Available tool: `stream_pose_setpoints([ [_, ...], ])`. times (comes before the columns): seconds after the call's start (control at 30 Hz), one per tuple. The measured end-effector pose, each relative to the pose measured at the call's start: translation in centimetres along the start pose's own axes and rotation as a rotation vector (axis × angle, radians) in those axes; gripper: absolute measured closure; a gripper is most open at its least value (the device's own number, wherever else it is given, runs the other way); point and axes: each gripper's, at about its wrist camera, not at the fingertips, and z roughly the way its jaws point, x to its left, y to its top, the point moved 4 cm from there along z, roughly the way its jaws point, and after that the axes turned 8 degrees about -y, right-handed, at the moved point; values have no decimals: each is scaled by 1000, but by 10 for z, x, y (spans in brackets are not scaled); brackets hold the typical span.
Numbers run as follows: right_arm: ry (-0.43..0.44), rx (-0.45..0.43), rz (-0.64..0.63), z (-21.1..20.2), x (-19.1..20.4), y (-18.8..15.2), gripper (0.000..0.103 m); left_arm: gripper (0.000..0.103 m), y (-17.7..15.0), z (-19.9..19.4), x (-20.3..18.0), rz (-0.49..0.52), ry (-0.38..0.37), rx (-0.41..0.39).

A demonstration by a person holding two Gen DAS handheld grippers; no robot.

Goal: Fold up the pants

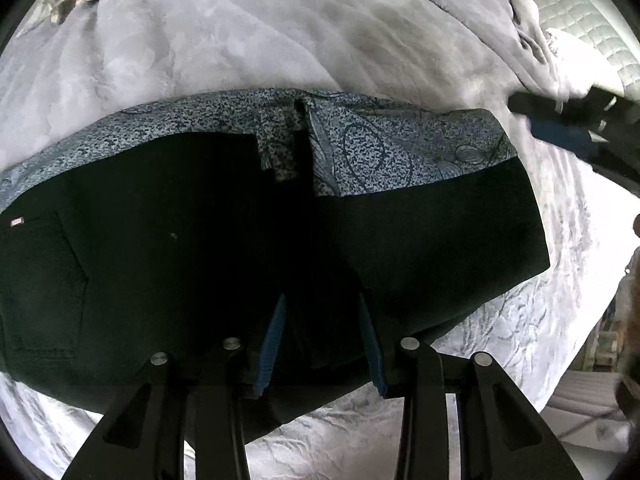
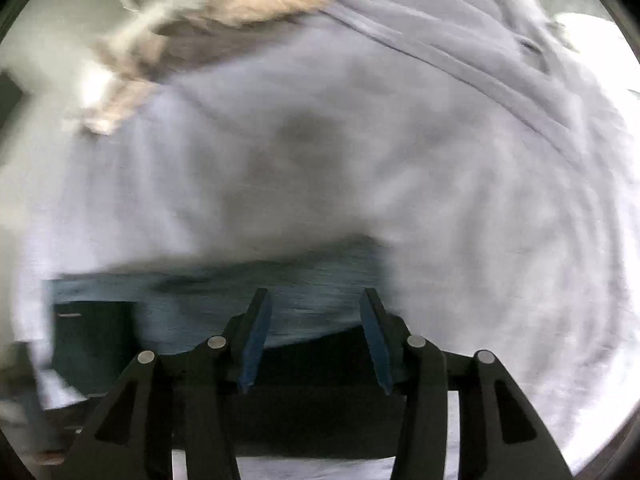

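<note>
Two grippers were at work over a pair of dark pants [image 1: 224, 240] spread on a pale grey bedspread [image 1: 248, 40]. In the left wrist view the pants filled the middle and lower frame, with a band of blue patterned lining [image 1: 372, 148] turned out along their upper edge and a back pocket showing at the left. The left gripper [image 1: 324, 340] pointed steeply down at the dark cloth near the bottom centre; its jaws stood at their narrowest, and a ridge of dark fabric appeared to sit between the blue pads [image 1: 272, 340], so it was most likely pinching the pants, though the dark cloth made the contact hard to confirm.

The right wrist view was heavily blurred. The right gripper [image 2: 316, 340] had its jaws parted with nothing between them, the pants' dark fabric and blue lining lying below and beyond the pads. The same gripper showed as a dark smear at the right edge of the left wrist view.

Judging by this, a fold had just been laid and the right side let go. The next move would call for the free gripper to find a fresh edge while the left kept the cloth pinned, so the layers stayed aligned.
</note>
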Motion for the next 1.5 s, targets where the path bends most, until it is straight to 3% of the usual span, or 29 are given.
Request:
stream_pose_setpoints([
  [0.07, 172, 110, -55, 12, 34, -3, 52, 64, -4, -1, 1, -18, -2, -16],
  [0.13, 265, 200, -107, 34, 71, -6, 52, 64, -7, -4, 5, -47, -12, -28],
  [0.23, 214, 241, -204, 67, 103, -13, 56, 64, -11, -7, 9, -79, -28, -39],
  [0.27, 159, 260, -228, 79, 106, -16, 63, 64, -13, -7, 9, -81, -29, -43],
  [0.3, 97, 265, -255, 86, 107, -17, 86, 65, -13, -8, 9, -82, -36, -48],
  [0.43, 113, 264, -273, 78, 121, -21, 100, 65, -16, -15, 12, -82, -34, -69],
  [0.57, 181, 326, -198, 94, 121, -28, 100, 65, -23, -13, 20, -108, -34, -52],
  [0.67, 301, 349, -103, 99, 114, -27, 100, 64, -24, -15, 24, -112, -42, -51],
  [0.73, 395, 357, -41, 93, 102, -28, 98, 51, -25, -17, 24, -99, -25, -50],
  [0.8, 435, 346, 29, 80, 83, -26, 98, 45, -25, -21, 27, -95, -4, -48],
  [0.93, 356, 267, 74, 50, 49, -22, 81, 45, -26, -29, 35, -112, 4, -46],
  [1.0, 306, 245, 73, 38, 34, -30, 79, 45, -25, -31, 38, -110, 9, -45],
  [1.07, 268, 238, 70, 34, 22, -41, 79, 38, -26, -30, 36, -95, 27, -34],
  [1.13, 249, 285, 90, 44, 18, -57, 79, 33, -27, -27, 37, -87, 42, -29],
  [1.2, 215, 367, 111, 66, 19, -82, 80, 33, -30, -27, 36, -83, 54, -14],
  [1.33, 155, 289, 26, 54, 33, -93, 78, 33, -33, -38, 42, -87, 79, -5],
  [1.5, 141, 290, -46, 38, 48, -99, 61, 33, -49, -57, 54, -91, 118, 15],
])
